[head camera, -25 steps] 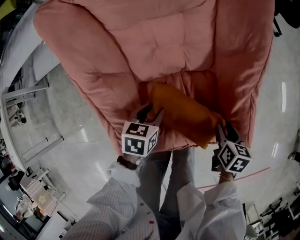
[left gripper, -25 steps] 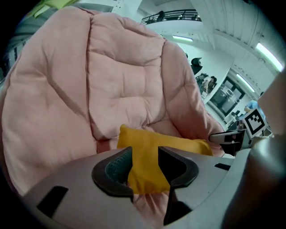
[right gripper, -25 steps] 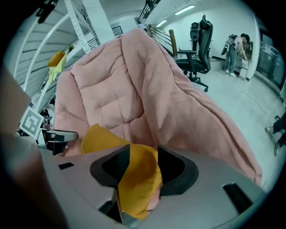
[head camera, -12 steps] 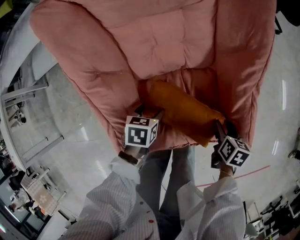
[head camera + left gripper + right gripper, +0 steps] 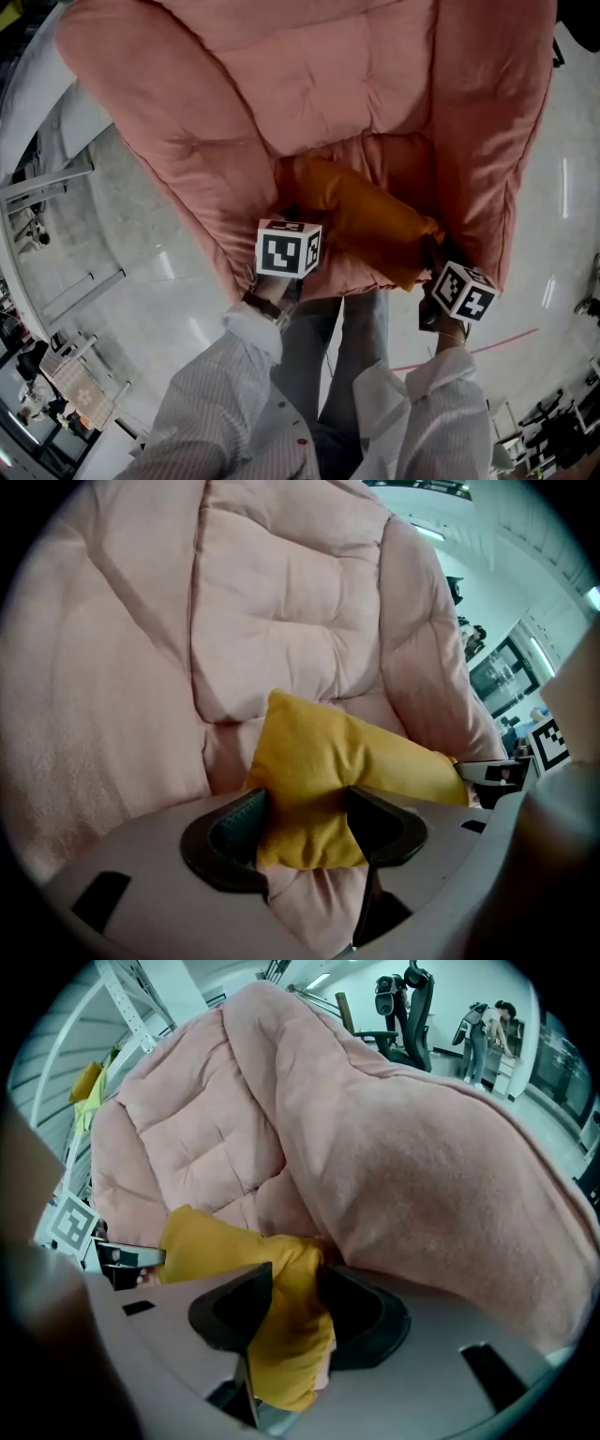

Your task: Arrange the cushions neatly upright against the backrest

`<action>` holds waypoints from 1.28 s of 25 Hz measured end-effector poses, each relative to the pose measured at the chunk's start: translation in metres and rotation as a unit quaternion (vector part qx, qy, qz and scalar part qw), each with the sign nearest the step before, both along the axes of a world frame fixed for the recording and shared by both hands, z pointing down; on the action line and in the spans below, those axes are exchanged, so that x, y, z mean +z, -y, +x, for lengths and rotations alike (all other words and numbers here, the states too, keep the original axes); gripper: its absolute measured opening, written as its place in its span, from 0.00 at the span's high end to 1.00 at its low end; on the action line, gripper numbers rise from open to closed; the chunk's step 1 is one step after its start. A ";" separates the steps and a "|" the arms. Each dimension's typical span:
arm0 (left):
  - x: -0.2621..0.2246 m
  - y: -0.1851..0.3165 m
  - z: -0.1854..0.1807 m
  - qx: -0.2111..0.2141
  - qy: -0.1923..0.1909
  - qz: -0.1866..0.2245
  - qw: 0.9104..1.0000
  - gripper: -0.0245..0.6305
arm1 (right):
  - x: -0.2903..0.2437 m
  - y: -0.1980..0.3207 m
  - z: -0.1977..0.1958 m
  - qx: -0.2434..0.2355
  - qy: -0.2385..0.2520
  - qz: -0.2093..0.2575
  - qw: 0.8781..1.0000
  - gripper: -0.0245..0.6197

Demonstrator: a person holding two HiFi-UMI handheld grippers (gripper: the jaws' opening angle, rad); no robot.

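An orange-yellow cushion (image 5: 361,211) lies slanted on the seat of the big pink padded chair (image 5: 319,84), its long side across the seat and not upright. My left gripper (image 5: 291,223) is at the cushion's near left corner. In the left gripper view that corner (image 5: 319,761) fills the gap of my left gripper (image 5: 305,803), whose jaws stand wide and are closing. My right gripper (image 5: 433,255) is at the right end, under the chair's right arm. There a drooping corner (image 5: 281,1335) hangs between its jaws (image 5: 295,1288), which are also wide and closing.
The chair's thick pink arm (image 5: 422,1176) bulges right above the right gripper. The person's legs (image 5: 347,347) stand against the seat's front edge. White metal frames (image 5: 56,178) stand on the glossy floor at left, and a red floor line (image 5: 497,342) runs at right.
Both marker cubes have shifted slightly up toward the seat and turned. The cushion has stayed almost in place on the seat.
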State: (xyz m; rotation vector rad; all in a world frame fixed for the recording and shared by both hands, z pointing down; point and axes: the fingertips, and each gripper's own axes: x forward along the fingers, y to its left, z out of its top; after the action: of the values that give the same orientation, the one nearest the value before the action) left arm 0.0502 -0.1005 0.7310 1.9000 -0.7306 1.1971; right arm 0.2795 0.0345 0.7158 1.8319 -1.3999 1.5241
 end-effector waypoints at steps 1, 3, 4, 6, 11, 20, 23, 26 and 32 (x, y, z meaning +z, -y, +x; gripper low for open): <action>0.000 -0.001 0.001 -0.001 -0.001 0.002 1.000 0.54 | 0.000 0.000 -0.001 0.001 0.004 0.000 1.000 0.69; 0.002 -0.003 0.002 -0.003 -0.005 0.005 1.000 0.61 | 0.003 0.000 -0.004 0.001 0.010 -0.001 1.000 0.74; 0.003 -0.004 0.001 -0.003 -0.006 0.006 1.000 0.63 | 0.005 0.000 -0.006 -0.001 0.011 -0.003 1.000 0.77; 0.004 -0.004 -0.001 -0.004 -0.008 0.004 1.000 0.67 | 0.008 0.000 -0.010 -0.012 0.007 -0.007 1.000 0.87; 0.005 -0.002 -0.001 -0.007 -0.013 0.002 1.000 0.74 | 0.009 0.004 -0.013 -0.025 -0.003 -0.012 1.000 0.93; -0.014 -0.008 -0.007 -0.027 -0.026 -0.003 0.999 0.76 | -0.014 0.004 -0.012 -0.017 -0.013 -0.005 1.000 0.93; -0.022 -0.008 -0.012 -0.045 -0.035 -0.006 0.998 0.76 | -0.027 0.014 -0.010 -0.014 -0.021 0.007 1.000 0.93; -0.035 -0.004 -0.016 -0.068 -0.047 -0.005 0.997 0.76 | -0.047 0.031 -0.008 -0.021 -0.036 0.020 0.999 0.93; -0.058 0.013 -0.019 -0.129 -0.068 -0.002 0.989 0.76 | -0.081 0.082 0.003 -0.063 -0.060 0.047 0.995 0.93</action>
State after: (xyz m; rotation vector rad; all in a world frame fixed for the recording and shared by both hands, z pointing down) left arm 0.0316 -0.1134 0.6733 1.7991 -0.8677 0.8990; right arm 0.2824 -0.0477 0.6348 1.8204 -1.5208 1.2846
